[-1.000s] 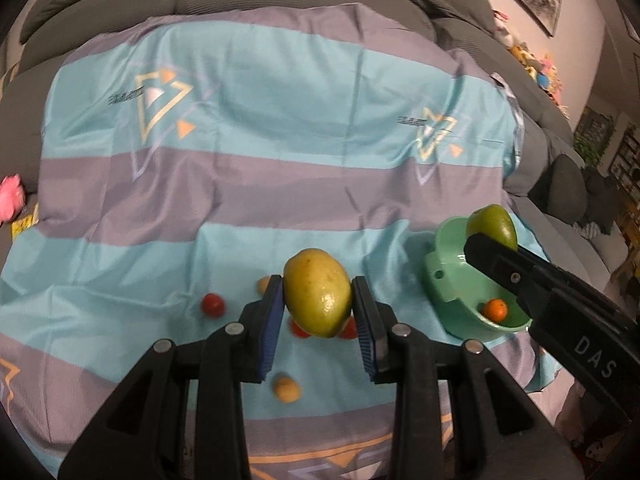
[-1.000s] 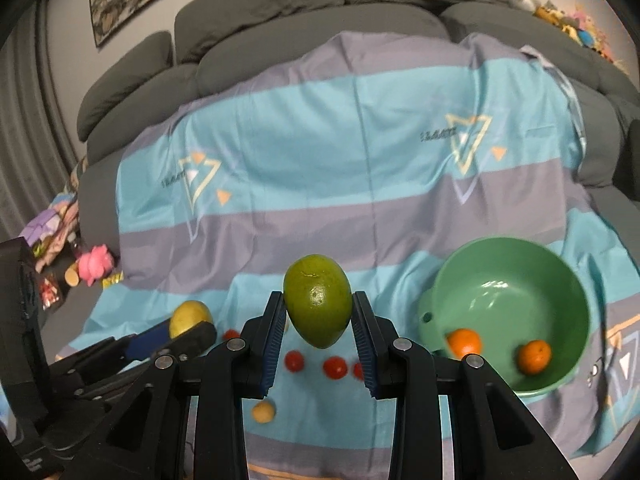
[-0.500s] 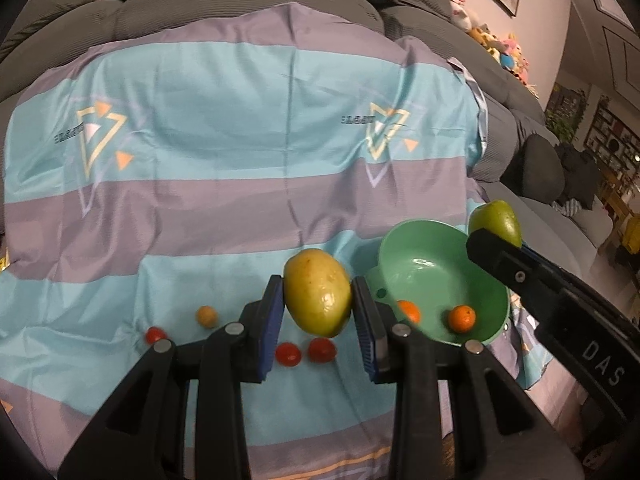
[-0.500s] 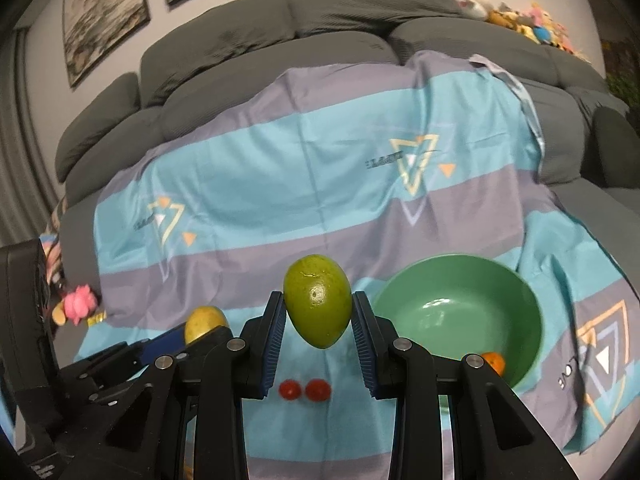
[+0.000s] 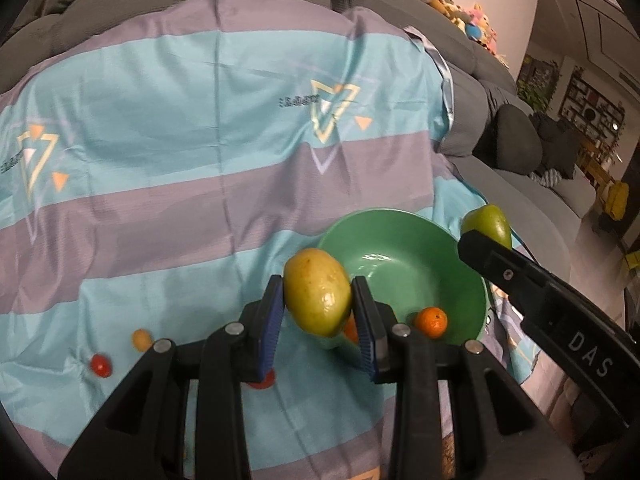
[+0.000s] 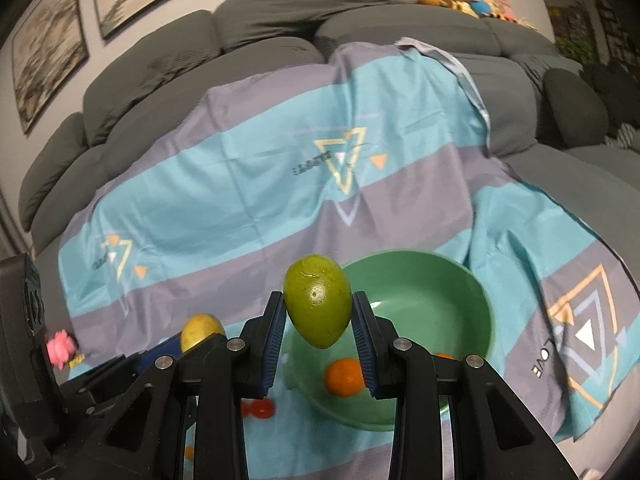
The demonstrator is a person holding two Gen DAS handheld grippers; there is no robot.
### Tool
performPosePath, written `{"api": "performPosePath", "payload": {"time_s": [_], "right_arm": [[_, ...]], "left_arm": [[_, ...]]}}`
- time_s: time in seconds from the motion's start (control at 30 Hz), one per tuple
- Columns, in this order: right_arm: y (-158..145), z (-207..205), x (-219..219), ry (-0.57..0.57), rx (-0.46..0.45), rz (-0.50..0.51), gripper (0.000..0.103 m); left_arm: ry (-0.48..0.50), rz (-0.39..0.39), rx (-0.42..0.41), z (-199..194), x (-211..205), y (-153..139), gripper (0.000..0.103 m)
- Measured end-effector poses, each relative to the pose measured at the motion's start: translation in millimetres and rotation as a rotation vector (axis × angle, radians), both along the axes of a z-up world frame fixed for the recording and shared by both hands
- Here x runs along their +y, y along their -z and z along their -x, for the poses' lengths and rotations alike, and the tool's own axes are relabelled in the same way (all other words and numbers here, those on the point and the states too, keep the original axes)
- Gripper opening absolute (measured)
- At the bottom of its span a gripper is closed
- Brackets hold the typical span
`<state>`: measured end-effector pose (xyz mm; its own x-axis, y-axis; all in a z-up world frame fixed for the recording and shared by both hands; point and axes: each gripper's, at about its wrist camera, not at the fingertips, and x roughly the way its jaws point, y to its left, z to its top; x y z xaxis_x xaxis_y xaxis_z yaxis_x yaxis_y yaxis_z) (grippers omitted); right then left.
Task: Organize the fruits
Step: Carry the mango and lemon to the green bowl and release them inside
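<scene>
Left wrist: left claw point(image 5: 319, 322) grips yellow mango point(image 5: 318, 297); right claw point(image 6: 319, 326) grips green mango point(image 6: 317, 299).

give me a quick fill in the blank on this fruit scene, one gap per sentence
1. The left gripper has its jaws closed on a ____ fruit.
2. The right gripper carries a fruit coloured ____.
3. The small oranges lie inside the green ____.
4. The red tomato rests on the striped ____.

Missing words: yellow; green; bowl; cloth
</scene>
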<state>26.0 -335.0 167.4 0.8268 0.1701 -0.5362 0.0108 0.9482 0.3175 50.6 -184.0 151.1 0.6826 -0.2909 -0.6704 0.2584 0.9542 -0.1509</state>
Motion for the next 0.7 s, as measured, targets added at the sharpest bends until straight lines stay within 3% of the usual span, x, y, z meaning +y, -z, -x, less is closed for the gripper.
{"api": "performPosePath", "payload": {"time_s": [0.7], "right_arm": [[39, -23, -53, 0.107, 0.119, -0.064, 0.035]], "left_arm": [[0.103, -0.044, 0.101, -31, -55, 40, 0.034]]}}
